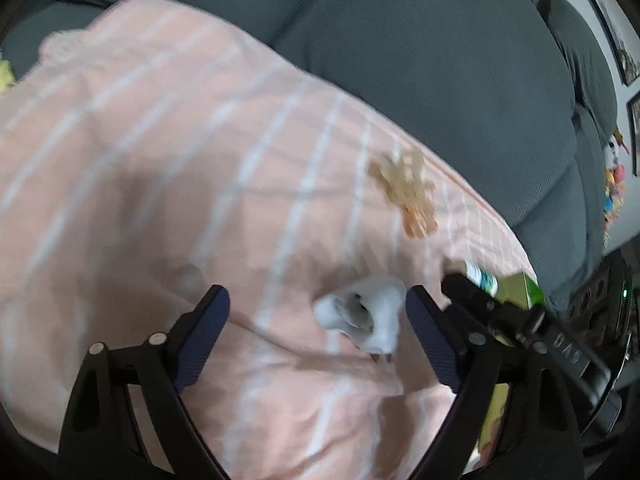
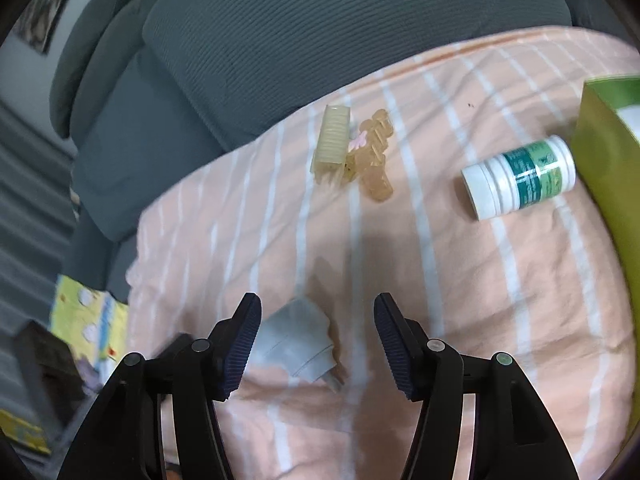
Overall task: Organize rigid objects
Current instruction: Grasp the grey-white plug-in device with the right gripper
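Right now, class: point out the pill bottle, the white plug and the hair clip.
Pill bottle [image 2: 520,178]: right wrist view, on its label.
White plug [image 2: 296,340]: right wrist view, on its body.
Hair clip [image 2: 374,160]: right wrist view, on its amber body.

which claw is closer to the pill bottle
Right. The right claw is over the blanket with the pill bottle ahead to its right; the left claw sits further, beyond the right one.

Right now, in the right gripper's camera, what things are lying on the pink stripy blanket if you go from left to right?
White plug adapter → ridged yellowish hair clip → amber claw clip beside it → white pill bottle lying on its side → green box at the right edge.
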Action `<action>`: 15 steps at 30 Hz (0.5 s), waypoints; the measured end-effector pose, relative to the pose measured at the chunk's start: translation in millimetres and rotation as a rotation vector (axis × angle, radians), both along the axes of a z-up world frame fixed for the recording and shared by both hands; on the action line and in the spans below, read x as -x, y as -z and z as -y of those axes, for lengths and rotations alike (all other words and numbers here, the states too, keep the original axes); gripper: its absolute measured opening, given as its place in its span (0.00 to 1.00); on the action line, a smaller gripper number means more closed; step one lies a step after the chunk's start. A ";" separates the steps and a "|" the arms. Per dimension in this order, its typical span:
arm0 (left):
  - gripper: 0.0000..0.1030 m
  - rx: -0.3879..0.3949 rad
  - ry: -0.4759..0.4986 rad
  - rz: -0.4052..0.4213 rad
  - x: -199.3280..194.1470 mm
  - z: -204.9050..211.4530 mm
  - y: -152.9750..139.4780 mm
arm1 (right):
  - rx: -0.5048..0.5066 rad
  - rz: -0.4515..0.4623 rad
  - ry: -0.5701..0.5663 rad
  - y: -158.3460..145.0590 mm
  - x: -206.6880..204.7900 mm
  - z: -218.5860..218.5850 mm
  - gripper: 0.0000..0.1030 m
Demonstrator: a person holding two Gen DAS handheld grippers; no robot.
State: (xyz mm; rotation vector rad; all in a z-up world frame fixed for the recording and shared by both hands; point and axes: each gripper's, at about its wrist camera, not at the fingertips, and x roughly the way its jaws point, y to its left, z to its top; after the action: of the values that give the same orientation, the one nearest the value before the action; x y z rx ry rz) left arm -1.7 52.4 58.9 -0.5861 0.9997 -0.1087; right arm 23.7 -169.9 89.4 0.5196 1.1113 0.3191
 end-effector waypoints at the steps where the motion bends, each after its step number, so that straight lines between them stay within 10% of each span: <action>1: 0.78 0.005 0.020 -0.013 -1.8 4.8 3.1 | -0.011 -0.011 -0.003 2.6 -1.9 0.0 0.59; 15: 0.53 0.096 0.164 -0.092 -14.9 35.2 34.0 | -0.099 -0.142 -0.104 41.7 -21.0 -31.1 0.59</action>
State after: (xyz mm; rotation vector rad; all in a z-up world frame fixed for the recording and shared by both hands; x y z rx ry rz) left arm 13.1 17.2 24.9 -0.6000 1.1358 -0.2782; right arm 44.7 -138.8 47.7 0.5799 1.2671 0.4353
